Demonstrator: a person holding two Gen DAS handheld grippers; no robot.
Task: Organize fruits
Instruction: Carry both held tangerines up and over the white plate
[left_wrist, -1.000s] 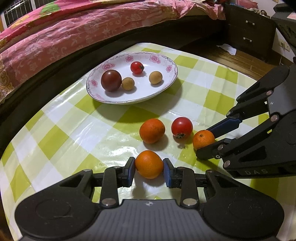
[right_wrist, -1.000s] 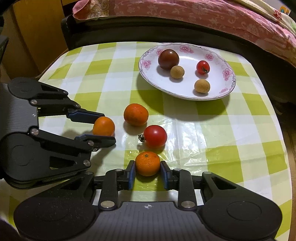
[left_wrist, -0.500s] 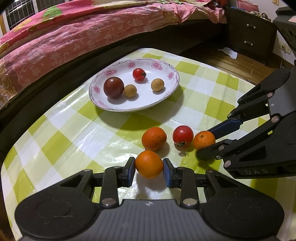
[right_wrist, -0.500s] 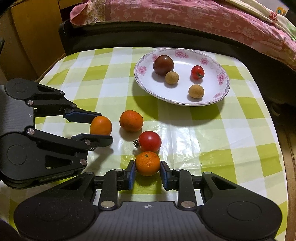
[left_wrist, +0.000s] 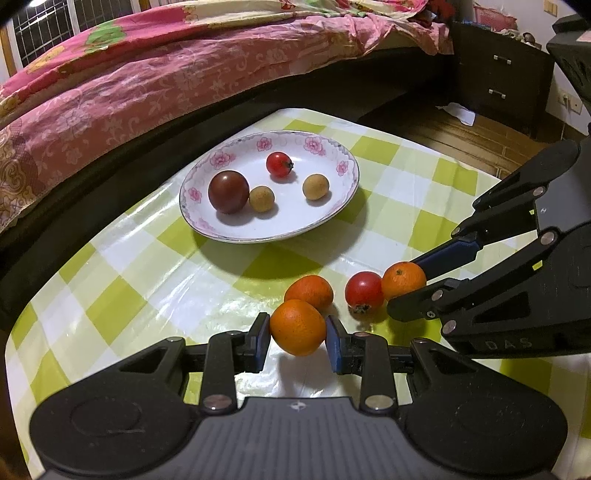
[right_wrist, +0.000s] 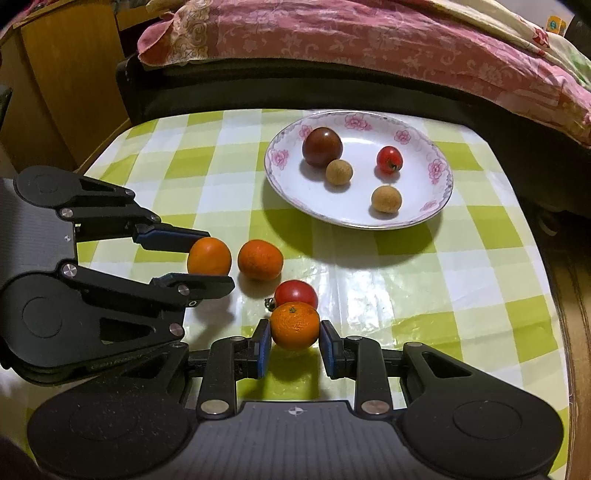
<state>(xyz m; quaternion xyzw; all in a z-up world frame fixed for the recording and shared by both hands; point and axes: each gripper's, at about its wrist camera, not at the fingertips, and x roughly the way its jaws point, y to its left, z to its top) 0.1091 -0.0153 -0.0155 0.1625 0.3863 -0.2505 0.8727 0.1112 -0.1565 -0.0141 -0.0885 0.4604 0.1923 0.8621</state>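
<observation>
My left gripper (left_wrist: 297, 341) is shut on an orange (left_wrist: 297, 327) and holds it above the checked cloth; it also shows in the right wrist view (right_wrist: 209, 256). My right gripper (right_wrist: 294, 343) is shut on a smaller mandarin (right_wrist: 294, 325), also seen in the left wrist view (left_wrist: 403, 279). A third orange (left_wrist: 309, 291) and a red tomato (left_wrist: 364, 289) lie on the cloth between them. The white flowered plate (left_wrist: 236, 232) holds a dark plum (left_wrist: 228, 191), a cherry tomato (left_wrist: 279, 163) and two tan longans (left_wrist: 261, 198).
The green-and-white checked table (right_wrist: 406, 273) ends at the right edge (right_wrist: 561, 314). A bed with a pink quilt (left_wrist: 147, 85) runs behind the plate. A dark drawer chest (left_wrist: 498, 70) stands at the far right.
Both grippers have risen with their fruit, lifting them off the cloth and a little toward the plate. The loose orange and tomato have stayed put.
</observation>
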